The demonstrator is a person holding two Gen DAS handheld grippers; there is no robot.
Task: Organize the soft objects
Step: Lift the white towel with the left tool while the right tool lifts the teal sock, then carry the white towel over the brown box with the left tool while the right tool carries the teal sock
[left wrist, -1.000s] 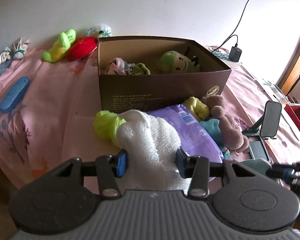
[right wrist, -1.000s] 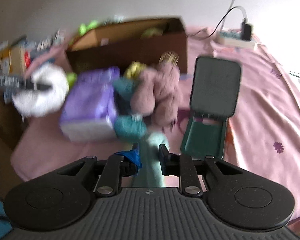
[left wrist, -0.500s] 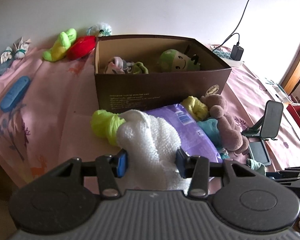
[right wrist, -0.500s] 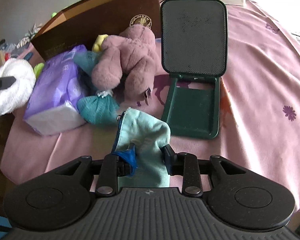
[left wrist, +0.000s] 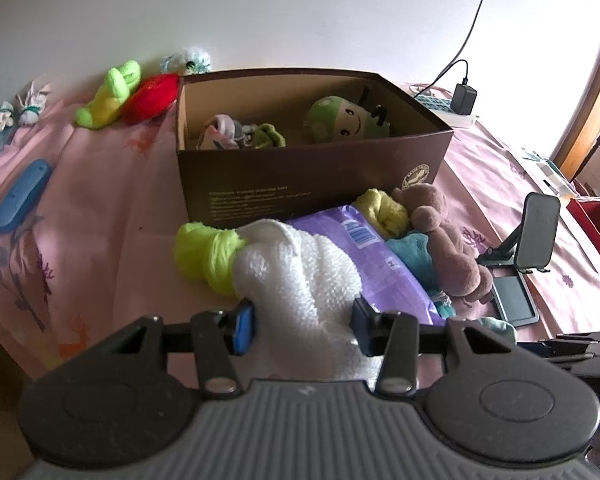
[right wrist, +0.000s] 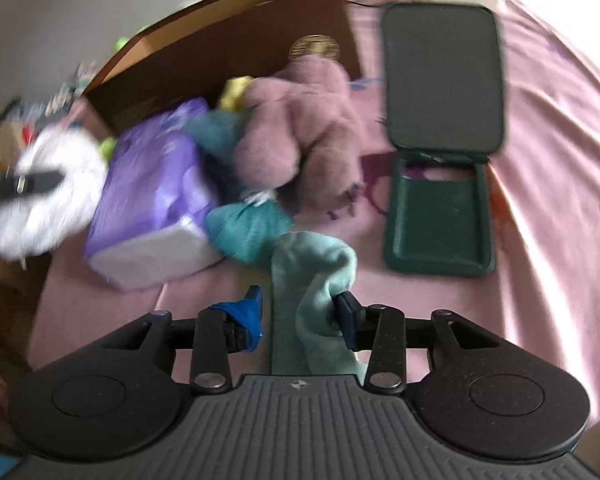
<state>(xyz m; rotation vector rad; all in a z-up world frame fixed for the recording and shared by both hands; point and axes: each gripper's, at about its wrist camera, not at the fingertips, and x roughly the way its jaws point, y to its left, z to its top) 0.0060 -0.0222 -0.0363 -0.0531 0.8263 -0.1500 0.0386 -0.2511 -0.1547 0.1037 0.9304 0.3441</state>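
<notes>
My left gripper [left wrist: 302,322] is shut on a white fluffy cloth [left wrist: 300,280], held above the pink bedspread in front of a brown cardboard box [left wrist: 312,184]. The box holds a green plush [left wrist: 346,118] and some small bundles. My right gripper [right wrist: 300,316] is shut on a pale mint cloth [right wrist: 312,272], near the front edge of the bed. Before the box lie a purple packet [right wrist: 156,188], a mauve teddy [right wrist: 300,128], a teal bundle [right wrist: 248,228], a yellow bundle [left wrist: 382,208] and a lime bundle [left wrist: 204,252].
A dark green phone stand [right wrist: 440,136] stands right of the teddy. Behind the box to the left lie a lime plush [left wrist: 108,94] and a red plush [left wrist: 150,98]. A blue case [left wrist: 20,196] lies at the far left. A charger [left wrist: 462,98] sits at the back right.
The right gripper has lifted and swung with the mint cloth, and its view is now blurred. The left gripper keeps the white cloth and has barely shifted.
</notes>
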